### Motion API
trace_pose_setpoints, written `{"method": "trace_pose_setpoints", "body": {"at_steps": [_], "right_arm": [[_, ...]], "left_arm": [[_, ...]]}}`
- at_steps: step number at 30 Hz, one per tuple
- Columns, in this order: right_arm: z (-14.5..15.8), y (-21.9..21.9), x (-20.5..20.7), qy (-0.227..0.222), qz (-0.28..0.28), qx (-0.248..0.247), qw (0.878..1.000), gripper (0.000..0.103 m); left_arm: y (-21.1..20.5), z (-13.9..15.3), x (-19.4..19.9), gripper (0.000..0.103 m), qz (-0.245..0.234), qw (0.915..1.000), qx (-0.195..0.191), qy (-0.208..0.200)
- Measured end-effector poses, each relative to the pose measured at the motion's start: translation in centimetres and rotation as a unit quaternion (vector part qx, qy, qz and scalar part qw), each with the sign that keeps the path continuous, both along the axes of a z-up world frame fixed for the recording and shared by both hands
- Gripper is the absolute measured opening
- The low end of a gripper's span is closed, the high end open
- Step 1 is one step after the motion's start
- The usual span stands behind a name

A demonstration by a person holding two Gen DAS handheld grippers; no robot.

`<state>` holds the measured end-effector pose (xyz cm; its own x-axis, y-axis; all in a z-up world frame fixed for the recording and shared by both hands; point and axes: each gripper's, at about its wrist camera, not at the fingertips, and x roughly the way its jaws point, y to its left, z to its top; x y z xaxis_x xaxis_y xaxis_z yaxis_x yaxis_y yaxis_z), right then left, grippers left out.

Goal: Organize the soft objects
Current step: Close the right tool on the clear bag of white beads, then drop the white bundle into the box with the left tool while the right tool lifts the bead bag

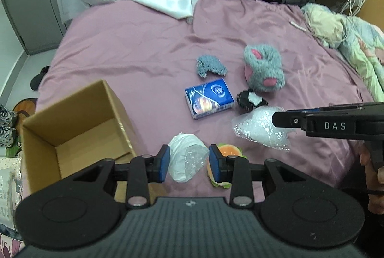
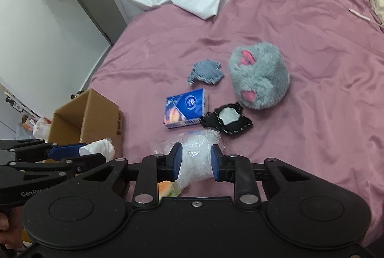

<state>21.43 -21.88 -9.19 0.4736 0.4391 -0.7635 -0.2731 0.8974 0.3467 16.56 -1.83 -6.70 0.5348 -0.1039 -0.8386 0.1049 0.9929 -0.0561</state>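
Two grips: my left gripper [image 1: 189, 163] clamped a white wrapped bundle [image 1: 186, 162] beside the cardboard box [image 1: 72, 128]. My right gripper [image 2: 195, 163] squeezed a clear plastic bag [image 2: 196, 157] above the pink sheet [image 2: 300, 46].

Bed with mauve sheet [image 1: 134, 46]: cardboard box [image 1: 72, 133], blue tissue pack [image 1: 208, 99], grey knit piece [image 1: 210, 65], grey plush slipper [image 1: 264, 68], black-white patch [image 1: 252, 100], burger plush [image 1: 229, 152].

Open cardboard box [image 1: 79, 135], seemingly unobstructed above
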Motion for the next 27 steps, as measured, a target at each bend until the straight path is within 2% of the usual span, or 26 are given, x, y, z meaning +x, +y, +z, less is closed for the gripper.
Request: {"method": "trace_pose_setpoints", "body": {"at_steps": [13, 27], "right_arm": [[2.9, 0.8, -0.6, -0.032, 0.003, 0.020, 0.999, 0.025], [5.4, 5.6, -0.9, -0.066, 0.036, 0.039, 0.996, 0.025]], "left_arm": [[3.6, 3.2, -2.2, 0.034, 0.043, 0.9979, -0.013, -0.047], [10.1, 2.4, -3.1, 0.034, 0.112, 0.9923, -0.015, -0.052]]}}
